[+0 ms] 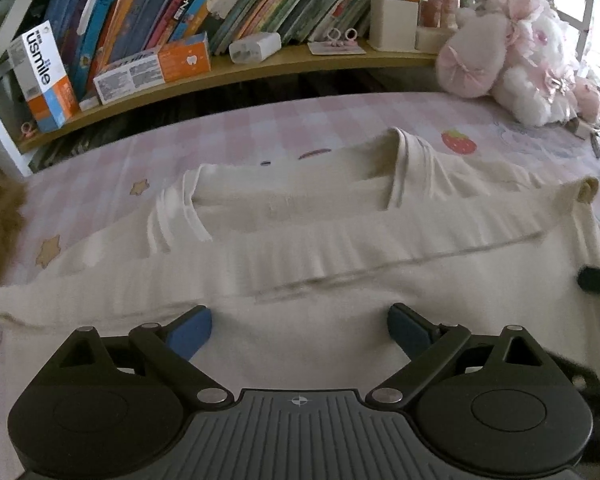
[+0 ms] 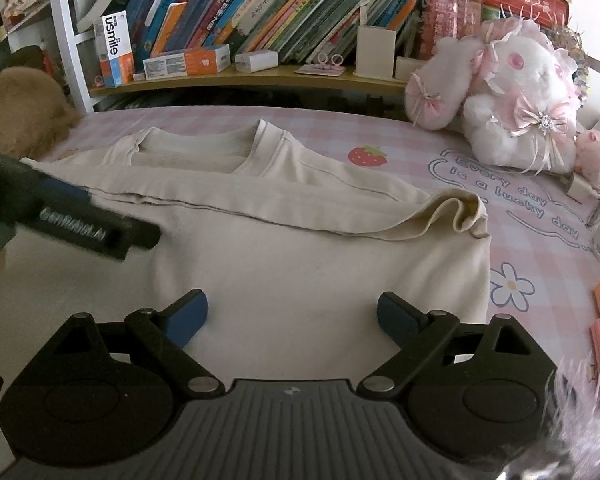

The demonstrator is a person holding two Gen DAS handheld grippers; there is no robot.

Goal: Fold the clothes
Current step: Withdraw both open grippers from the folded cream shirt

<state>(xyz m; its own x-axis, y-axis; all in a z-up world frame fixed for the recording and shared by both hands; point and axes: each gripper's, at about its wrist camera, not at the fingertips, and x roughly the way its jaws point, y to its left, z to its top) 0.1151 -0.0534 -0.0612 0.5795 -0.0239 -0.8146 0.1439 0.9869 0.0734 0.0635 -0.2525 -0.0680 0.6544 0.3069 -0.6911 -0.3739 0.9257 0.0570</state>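
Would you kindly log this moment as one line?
garment: cream knit top, partly folded on pink checked sheet | left gripper: open, empty | right gripper: open, empty

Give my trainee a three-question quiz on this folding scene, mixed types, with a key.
1. True or false: the right gripper is clamped on the shirt.
2. What fruit is printed on the sheet beyond the shirt? A) cherry B) strawberry C) apple
3. Fill in: the plush toy sits at the far ____ of the bed in the right wrist view.

Key: 1 false, both grippers, left too, stand open above the cloth; 2 B; 3 right.
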